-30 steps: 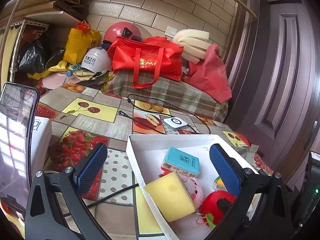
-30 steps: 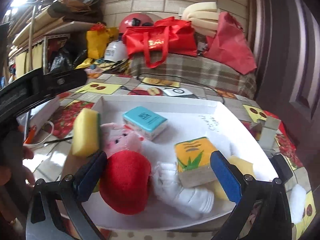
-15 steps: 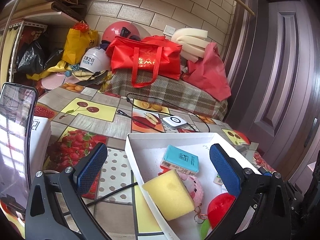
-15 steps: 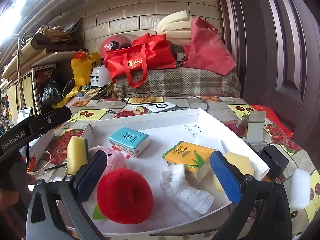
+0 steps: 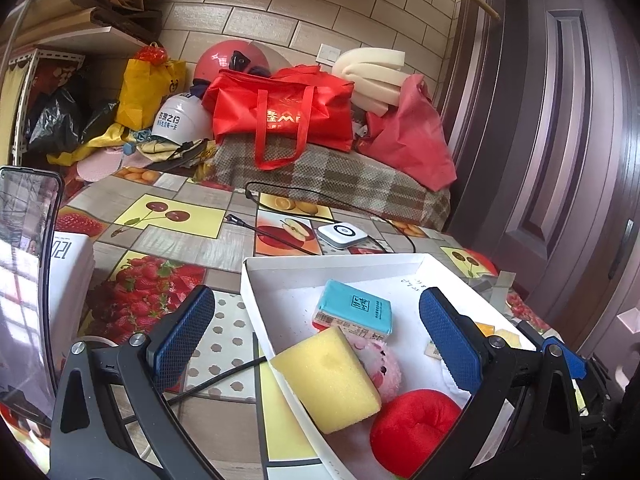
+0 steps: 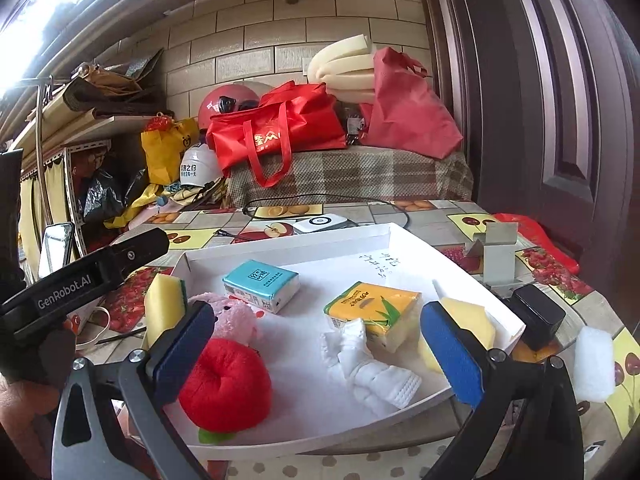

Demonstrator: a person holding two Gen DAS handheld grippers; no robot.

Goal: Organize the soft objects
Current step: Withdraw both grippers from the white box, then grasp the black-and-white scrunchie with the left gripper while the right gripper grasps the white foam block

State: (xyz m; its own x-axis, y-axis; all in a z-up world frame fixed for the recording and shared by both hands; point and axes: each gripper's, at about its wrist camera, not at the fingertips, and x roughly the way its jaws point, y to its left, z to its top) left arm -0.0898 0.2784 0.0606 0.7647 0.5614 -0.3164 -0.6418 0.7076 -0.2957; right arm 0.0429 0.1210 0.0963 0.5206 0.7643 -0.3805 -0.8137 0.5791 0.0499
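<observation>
A white tray (image 6: 280, 248) (image 5: 320, 262) holds a yellow sponge (image 6: 162, 306) (image 5: 326, 378), a pink plush (image 6: 234, 314) (image 5: 378, 364), a red plush apple (image 6: 226, 386) (image 5: 416, 430), a teal tissue pack (image 6: 262, 284) (image 5: 354, 312), a yellow tissue pack (image 6: 374, 312), a white cloth (image 6: 370, 366) and a pale yellow sponge (image 6: 466, 320). My right gripper (image 6: 318, 354) is open and empty above the tray's near side. My left gripper (image 5: 316, 338) is open and empty over the tray's left edge; its body shows in the right wrist view (image 6: 80, 276).
A white foam piece (image 6: 594, 364) and a black box (image 6: 538, 314) lie right of the tray. A phone (image 5: 24, 272), a white box (image 5: 70, 276), a charger puck (image 5: 342, 234) with cable, and bags (image 5: 280, 116) at the back crowd the fruit-patterned table (image 5: 168, 236).
The right gripper has lifted and pulled back from the tray, leaving the items in it. The left gripper has barely moved.
</observation>
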